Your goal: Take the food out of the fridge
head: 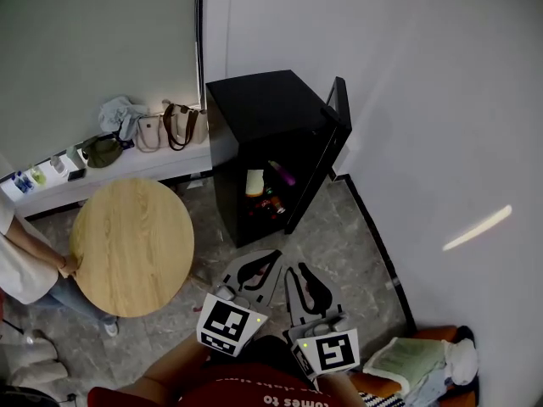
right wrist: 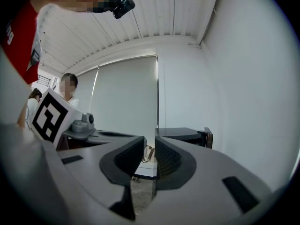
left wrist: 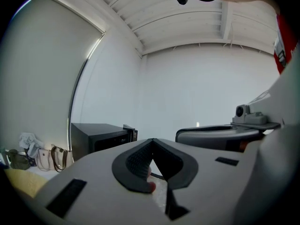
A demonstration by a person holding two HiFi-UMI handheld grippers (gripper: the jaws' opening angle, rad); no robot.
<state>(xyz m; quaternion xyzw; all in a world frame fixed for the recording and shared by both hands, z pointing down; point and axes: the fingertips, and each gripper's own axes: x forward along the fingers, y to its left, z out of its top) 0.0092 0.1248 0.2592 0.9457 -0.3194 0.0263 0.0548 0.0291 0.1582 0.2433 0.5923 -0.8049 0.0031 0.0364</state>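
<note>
A black mini fridge [head: 263, 108] stands against the white wall with its door [head: 327, 155] swung open to the right. Inside it I see a pale yellow carton [head: 254, 182], a purple packet [head: 283, 175] and some small red items [head: 270, 203] lower down. Both grippers are low in the head view, well short of the fridge and pointing toward it. My left gripper [head: 273, 254] [left wrist: 151, 142] is shut, its tips meeting on nothing. My right gripper [head: 295, 270] [right wrist: 149, 142] is open by a narrow gap, with nothing in it. The fridge also shows in the left gripper view [left wrist: 98, 137] and the right gripper view [right wrist: 185, 135].
A round wooden table [head: 131, 244] stands left of the fridge, and a person [head: 21, 261] sits at its left edge. Bags [head: 161, 130] and small items lie on a low white ledge [head: 127, 172] behind. A pale green cloth bundle [head: 416, 359] lies at the bottom right.
</note>
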